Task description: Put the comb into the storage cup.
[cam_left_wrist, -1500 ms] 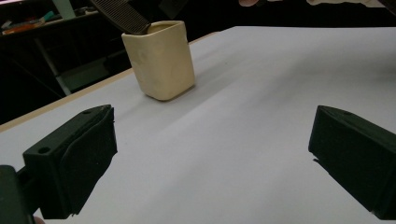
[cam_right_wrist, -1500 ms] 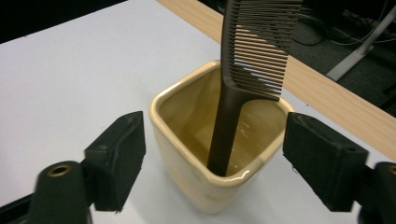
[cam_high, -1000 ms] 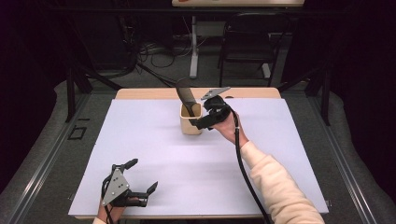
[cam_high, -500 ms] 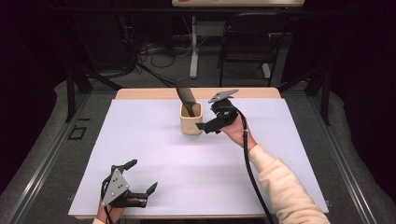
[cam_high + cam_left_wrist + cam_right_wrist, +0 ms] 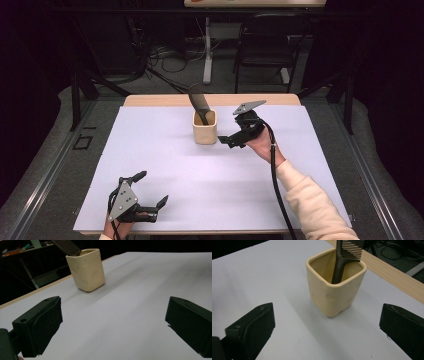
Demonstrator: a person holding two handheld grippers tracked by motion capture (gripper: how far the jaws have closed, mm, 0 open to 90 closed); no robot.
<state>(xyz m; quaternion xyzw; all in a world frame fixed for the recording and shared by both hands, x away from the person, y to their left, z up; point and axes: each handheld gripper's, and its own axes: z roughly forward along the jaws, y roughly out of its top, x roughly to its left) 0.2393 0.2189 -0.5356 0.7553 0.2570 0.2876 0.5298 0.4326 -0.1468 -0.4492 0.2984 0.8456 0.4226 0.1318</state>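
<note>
Near the table's [image 5: 150,150] far edge, the comb [image 5: 347,255] already stands in the cream cup [image 5: 334,293]. Right claw [image 5: 231,141] is wide and empty beside it; left claw [image 5: 152,192] idles wide too. Looks basically done.

Wooden table [image 5: 150,100], white sheet [image 5: 150,150], cream cup [image 5: 205,131] on it
</note>
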